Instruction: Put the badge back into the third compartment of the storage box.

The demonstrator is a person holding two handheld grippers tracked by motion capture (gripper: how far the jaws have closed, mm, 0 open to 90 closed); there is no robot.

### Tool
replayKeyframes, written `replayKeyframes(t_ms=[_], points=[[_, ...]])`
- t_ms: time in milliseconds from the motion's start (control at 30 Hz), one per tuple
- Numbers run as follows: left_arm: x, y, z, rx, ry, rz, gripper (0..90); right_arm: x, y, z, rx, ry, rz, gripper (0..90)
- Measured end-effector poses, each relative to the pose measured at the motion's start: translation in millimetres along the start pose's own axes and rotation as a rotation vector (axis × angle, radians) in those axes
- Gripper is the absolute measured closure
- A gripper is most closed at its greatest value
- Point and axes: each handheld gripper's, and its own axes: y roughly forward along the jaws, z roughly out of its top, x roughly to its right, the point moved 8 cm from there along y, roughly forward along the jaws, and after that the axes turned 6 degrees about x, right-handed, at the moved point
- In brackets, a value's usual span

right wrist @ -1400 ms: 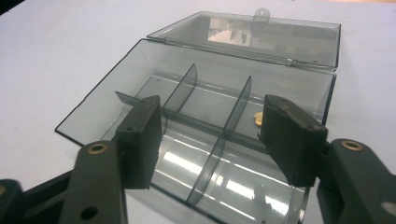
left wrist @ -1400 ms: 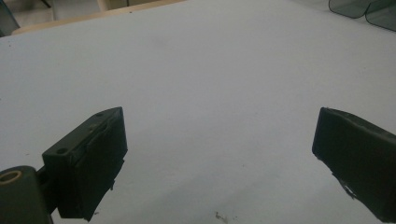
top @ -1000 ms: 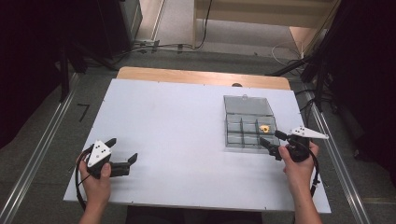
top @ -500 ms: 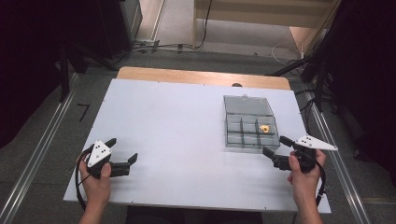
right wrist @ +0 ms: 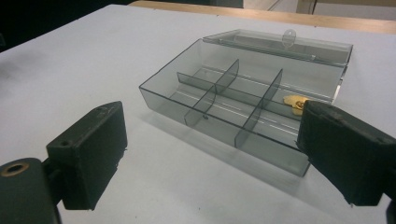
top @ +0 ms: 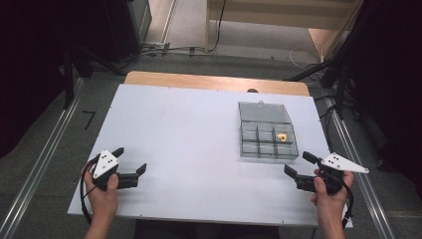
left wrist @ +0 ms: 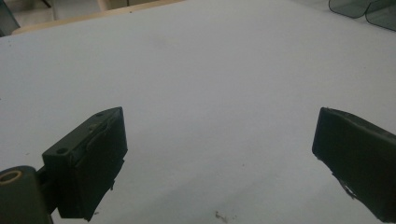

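On the white table point(top: 199, 149) stood a smoke-grey, see-through compartment box point(top: 267, 139), set toward the right side and a little beyond the middle. Its lid point(top: 263, 112) was swung open and lay back on the far side. Thin walls split the tray into six cells, two rows of three. A small yellow piece point(top: 282, 137) lay in the right-hand cell of the far row as the high view showed it; the other cells looked bare.

The right gripper point(top: 303, 170), held in the person's right hand point(top: 329, 191), hovered near the table's near right edge, just in front of the box's near right corner and apart from it. Its jaws had just been opening and stood wide apart, with nothing between them. In the right gripper view, the box point(right wrist: 243, 102) sat beyond the two black jaws, its near wall close to the right jaw, and the yellow piece point(right wrist: 295, 101) peeked out just above that jaw.

The left gripper point(top: 130, 162), in the left hand point(top: 102, 191), sat low over the near left part of the table, well apart from the box. Its jaws also stood wide and held nothing; in the left gripper view only bare white table point(left wrist: 210, 84) lay between them, with a corner of the box point(left wrist: 362, 8) at the far upper right.
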Motion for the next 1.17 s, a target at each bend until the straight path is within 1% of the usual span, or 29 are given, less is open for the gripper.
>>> replayKeyframes(t_ms=[233, 400, 433, 500, 567, 667, 733, 800, 900, 1033, 1167], points=[[0.0, -0.3, 0.0, 0.001, -0.002, -0.002, 3.6, 1.7, -10.4, -11.0, 0.009, 0.006, -0.003, 6.6], [-0.2, -0.3, 0.1, 0.003, -0.004, -0.003, 3.6, 4.1, -18.0, -20.4, 0.017, 0.022, 0.005, 4.1], [-0.3, -0.4, 0.2, 0.003, -0.004, -0.002, 3.6, 5.1, -19.2, -22.2, 0.020, 0.027, 0.007, 2.1], [-0.6, -0.6, 0.3, 0.004, -0.006, -0.003, 3.6, 7.0, -20.8, -25.9, 0.023, 0.036, 0.013, 0.9], [-0.6, -0.7, 0.4, 0.006, -0.011, -0.005, 3.6, 10.2, -21.7, -29.3, 0.029, 0.031, 0.002, 0.2], [-0.7, -0.9, 0.5, 0.008, -0.013, -0.007, 3.6, 13.9, -22.8, -34.0, 0.038, 0.032, 0.008, 0.0], [-0.8, -1.0, 0.6, 0.009, -0.015, -0.009, 3.6, 17.6, -23.0, -37.4, 0.037, 0.019, 0.000, 0.0], [-1.2, -1.1, 0.7, 0.010, -0.016, -0.009, 3.6, 21.1, -23.7, -39.6, 0.047, 0.033, 0.004, 0.0], [-1.4, -1.2, 0.9, 0.012, -0.018, -0.010, 3.6, 27.1, -23.6, -41.5, 0.059, 0.060, -0.006, 0.0], [-1.5, -1.2, 1.1, 0.016, -0.021, -0.011, 3.6, 25.7, -20.6, -43.9, 0.046, 0.059, -0.006, 0.0], [-1.6, -1.2, 1.2, 0.016, -0.022, -0.012, 3.6, 21.7, -16.3, -44.7, 0.028, 0.039, -0.008, 0.0]])
